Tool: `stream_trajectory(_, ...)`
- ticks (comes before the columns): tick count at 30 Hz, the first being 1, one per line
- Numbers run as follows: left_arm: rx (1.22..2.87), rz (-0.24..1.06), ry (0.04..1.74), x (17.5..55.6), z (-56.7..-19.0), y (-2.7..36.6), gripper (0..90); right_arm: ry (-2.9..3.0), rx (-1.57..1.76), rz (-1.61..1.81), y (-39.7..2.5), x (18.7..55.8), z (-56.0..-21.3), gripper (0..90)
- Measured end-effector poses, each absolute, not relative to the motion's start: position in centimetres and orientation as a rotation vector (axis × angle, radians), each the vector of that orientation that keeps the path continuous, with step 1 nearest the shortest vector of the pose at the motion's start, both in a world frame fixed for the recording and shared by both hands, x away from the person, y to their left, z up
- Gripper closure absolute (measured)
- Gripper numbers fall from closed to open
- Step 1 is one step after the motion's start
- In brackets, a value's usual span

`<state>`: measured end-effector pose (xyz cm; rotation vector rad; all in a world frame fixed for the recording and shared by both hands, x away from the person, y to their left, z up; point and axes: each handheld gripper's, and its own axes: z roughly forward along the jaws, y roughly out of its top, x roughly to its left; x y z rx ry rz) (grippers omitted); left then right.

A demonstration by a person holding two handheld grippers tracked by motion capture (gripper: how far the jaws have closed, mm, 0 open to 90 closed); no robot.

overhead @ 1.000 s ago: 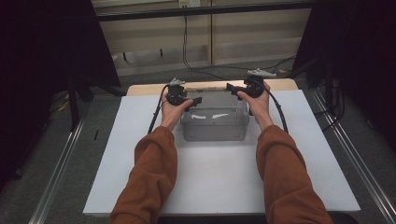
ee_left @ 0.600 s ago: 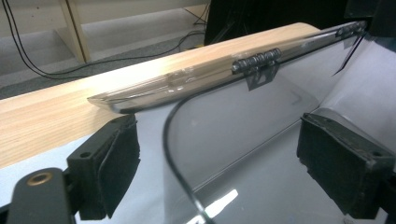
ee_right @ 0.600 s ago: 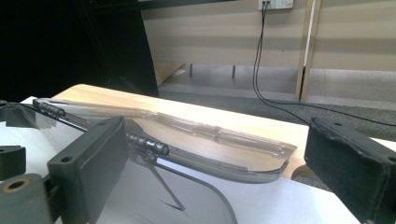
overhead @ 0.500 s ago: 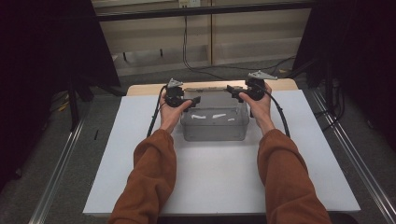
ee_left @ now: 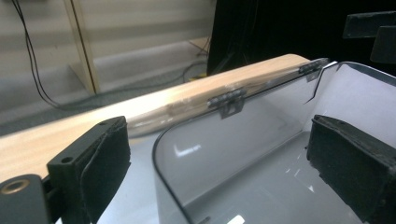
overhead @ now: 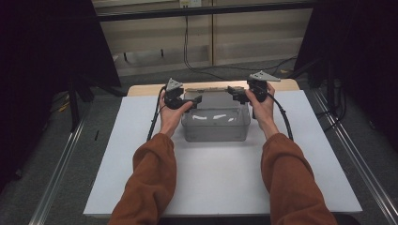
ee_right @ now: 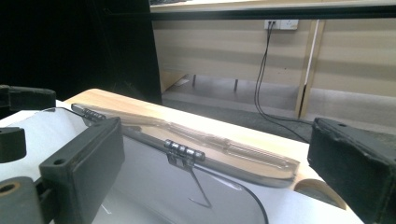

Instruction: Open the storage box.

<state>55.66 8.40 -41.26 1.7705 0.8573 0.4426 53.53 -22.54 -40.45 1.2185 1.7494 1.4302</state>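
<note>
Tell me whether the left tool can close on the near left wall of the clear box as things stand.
Probably yes: the left tool is open, one jaw outside the clear box and one inside, its wall between them, nothing blocking.

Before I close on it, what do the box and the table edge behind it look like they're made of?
The box looks like clear, glossy plastic: you see through its walls, and they carry sharp reflections. Its hinges are dark, probably plastic too. The table edge looks like pale wood with a smooth finish, possibly laminate.
</note>
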Motion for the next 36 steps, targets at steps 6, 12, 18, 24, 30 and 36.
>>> stream_trajectory(6, 1.757, 0.448, 0.828, 55.1, -41.1, 8.4, 4.9, 1.743, 1.203, 1.416, -23.1, 52.6, -40.3, 3.9)
stream_trajectory(12, 1.737, 0.457, 0.819, 54.1, -41.1, 8.6, 4.0, 1.72, 1.194, 1.412, -23.5, 52.0, -40.0, 3.3)
stream_trajectory(18, 1.723, 0.488, 0.791, 53.2, -40.7, 9.6, 4.2, 1.702, 1.185, 1.416, -23.6, 51.0, -39.9, 3.2)
stream_trajectory(24, 1.713, 0.504, 0.755, 51.9, -40.2, 9.8, 5.1, 1.707, 1.171, 1.411, -23.5, 49.7, -40.0, 3.0)
stream_trajectory(30, 1.691, 0.511, 0.754, 50.6, -39.7, 10.2, 5.1, 1.686, 1.18, 1.424, -23.9, 48.6, -39.7, 2.9)
stream_trajectory(36, 1.699, 0.557, 0.738, 49.5, -39.4, 11.0, 5.1, 1.689, 1.152, 1.417, -24.2, 47.2, -39.4, 2.6)
